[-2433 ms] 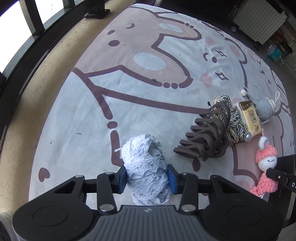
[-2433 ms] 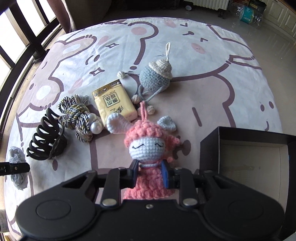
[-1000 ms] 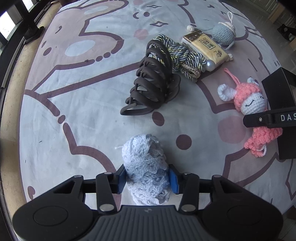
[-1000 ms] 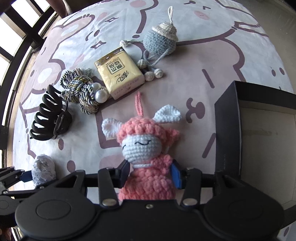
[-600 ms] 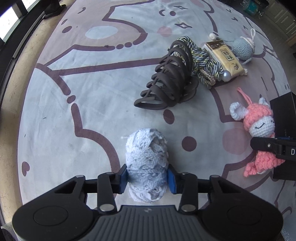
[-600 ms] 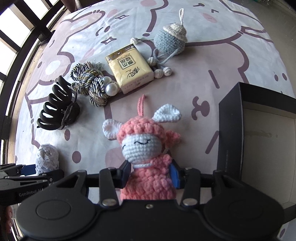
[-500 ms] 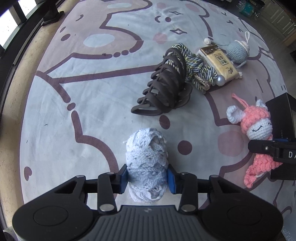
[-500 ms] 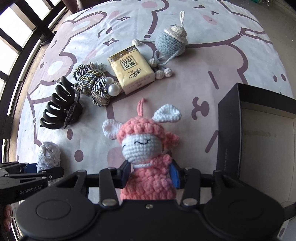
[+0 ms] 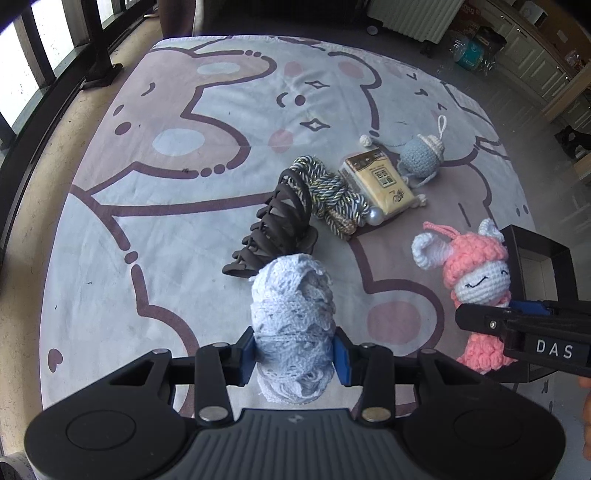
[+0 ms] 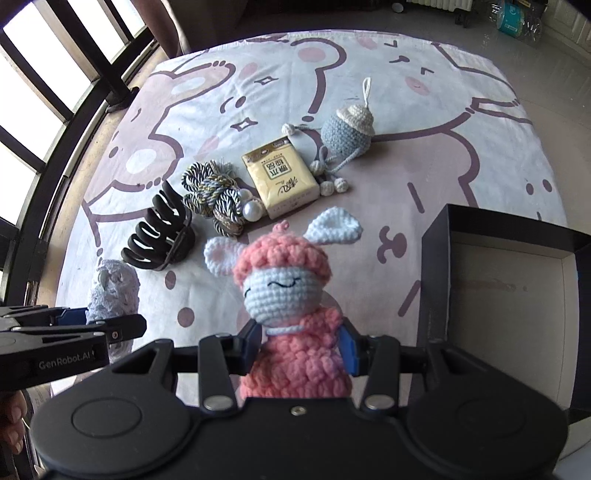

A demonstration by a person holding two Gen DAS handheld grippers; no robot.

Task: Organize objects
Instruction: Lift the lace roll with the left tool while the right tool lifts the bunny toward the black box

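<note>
My left gripper (image 9: 294,356) is shut on a pale blue lace bundle (image 9: 291,306) and holds it above the mat. My right gripper (image 10: 303,345) is shut on a pink crochet doll (image 10: 288,295) and holds it up, just left of an open black box (image 10: 509,295). The doll (image 9: 476,273) and the box (image 9: 539,258) also show at the right of the left wrist view. The lace bundle (image 10: 112,288) shows at the left of the right wrist view. A black hair claw (image 9: 277,229), a braided cord with pearls (image 9: 332,199), a yellow tissue pack (image 9: 380,181) and a grey-blue crochet charm (image 9: 421,155) lie on the mat.
The cartoon-print mat (image 9: 177,221) covers the floor. A dark window railing (image 9: 55,85) runs along the left. A white radiator (image 9: 413,14) and a water bottle pack (image 9: 469,51) stand beyond the mat's far edge.
Both grippers have lifted and tilted up with their loads. The lace bundle and the pink doll sit higher above the mat, and more of the far room shows.
</note>
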